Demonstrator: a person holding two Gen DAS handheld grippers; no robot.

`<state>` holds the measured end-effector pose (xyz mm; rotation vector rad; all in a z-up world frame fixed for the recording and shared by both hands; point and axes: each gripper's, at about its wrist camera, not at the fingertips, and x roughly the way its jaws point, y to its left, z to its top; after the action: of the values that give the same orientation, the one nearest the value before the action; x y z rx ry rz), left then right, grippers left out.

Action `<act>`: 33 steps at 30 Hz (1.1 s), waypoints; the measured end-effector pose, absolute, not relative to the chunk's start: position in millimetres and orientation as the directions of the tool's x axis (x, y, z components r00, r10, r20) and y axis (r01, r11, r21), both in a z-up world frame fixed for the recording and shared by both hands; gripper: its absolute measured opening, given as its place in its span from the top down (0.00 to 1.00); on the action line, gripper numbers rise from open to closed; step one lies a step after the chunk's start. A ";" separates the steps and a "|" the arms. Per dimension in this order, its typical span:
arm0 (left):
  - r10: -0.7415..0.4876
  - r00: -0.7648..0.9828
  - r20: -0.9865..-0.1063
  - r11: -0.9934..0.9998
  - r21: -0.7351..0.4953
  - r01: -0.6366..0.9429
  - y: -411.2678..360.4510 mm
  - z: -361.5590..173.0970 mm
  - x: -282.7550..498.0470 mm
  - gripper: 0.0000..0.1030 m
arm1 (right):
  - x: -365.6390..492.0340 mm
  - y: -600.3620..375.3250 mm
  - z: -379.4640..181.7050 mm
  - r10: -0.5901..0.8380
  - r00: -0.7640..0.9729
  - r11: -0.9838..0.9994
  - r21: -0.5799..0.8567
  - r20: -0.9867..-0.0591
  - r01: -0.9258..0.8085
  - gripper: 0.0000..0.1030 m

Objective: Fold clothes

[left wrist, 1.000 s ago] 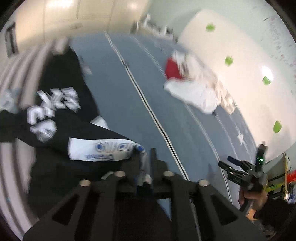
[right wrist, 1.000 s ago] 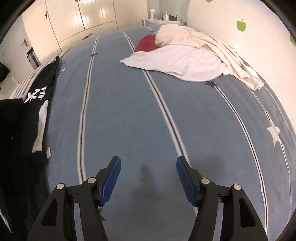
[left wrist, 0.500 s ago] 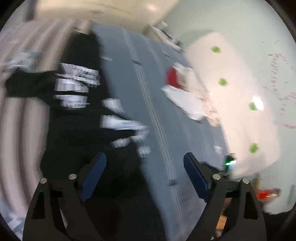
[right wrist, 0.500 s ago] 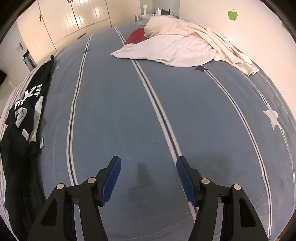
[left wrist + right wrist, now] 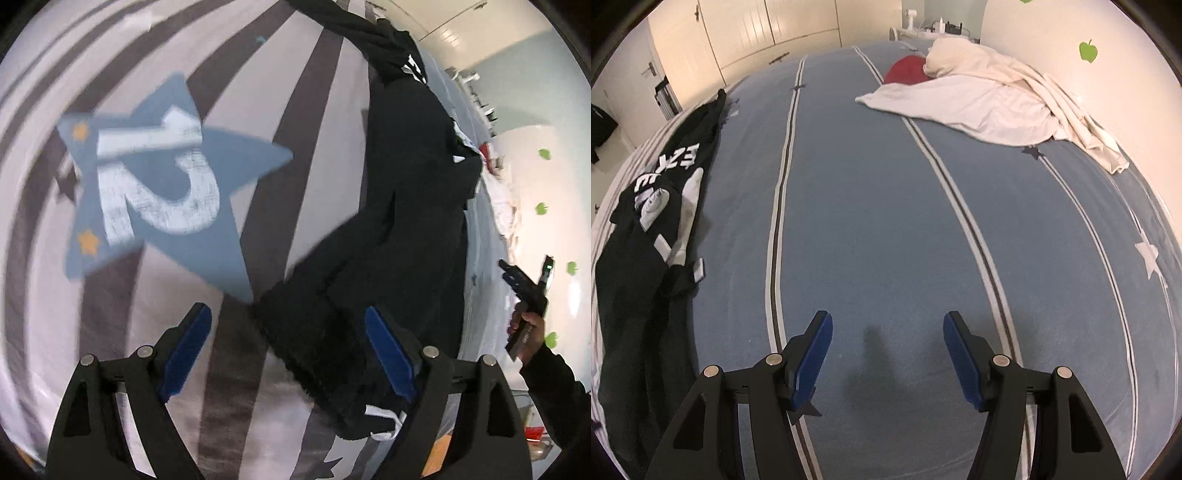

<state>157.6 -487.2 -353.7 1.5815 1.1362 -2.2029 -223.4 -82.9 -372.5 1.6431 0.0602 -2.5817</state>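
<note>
Now the left tool (image 5: 286, 354) hangs wide open over the black garment's (image 5: 406, 206) fuzzy hem at the bed's (image 5: 886, 221) left edge, gripping nothing. The right tool (image 5: 888, 354) waits half-open and empty above bare blue bedding. Next, I'd say, pinch that hem and spread it flat. White laundry (image 5: 979, 103) heaps by the far-right wall.

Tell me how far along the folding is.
Early. Nothing looks folded: the black garment lies crumpled along the bed's edge, and the white clothes and a red item lie heaped. The left gripper, open, hovers over the black garment's hem; the right gripper is open and empty.
</note>
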 end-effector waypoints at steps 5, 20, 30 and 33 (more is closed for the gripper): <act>0.292 -0.449 -0.844 -0.674 -0.515 0.530 -476.5 -383.6 153.5 0.20 | -202.0 -82.5 -378.3 -0.005 -0.413 -0.997 -0.025 -0.911 0.067 0.43; 0.177 -0.606 -0.775 -0.798 -0.474 0.373 -395.1 -289.8 162.5 0.87 | -147.2 -38.1 -390.7 -0.027 -0.360 -0.996 -0.007 -0.933 0.094 0.43; 0.238 -0.593 -0.769 -0.910 -0.389 0.140 -223.5 -241.1 129.1 0.87 | -129.6 -6.6 -361.5 -0.133 -0.358 -0.981 0.071 -0.924 0.182 0.43; 0.250 -0.552 -0.795 -0.929 -0.358 0.096 -176.7 -271.3 112.6 0.87 | -129.7 1.9 -360.3 -0.138 -0.355 -0.975 0.064 -0.925 0.213 0.43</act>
<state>112.6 -176.7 -271.3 1.5233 0.5934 -2.7869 -129.7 1.9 -360.3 1.6425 0.0983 -2.4220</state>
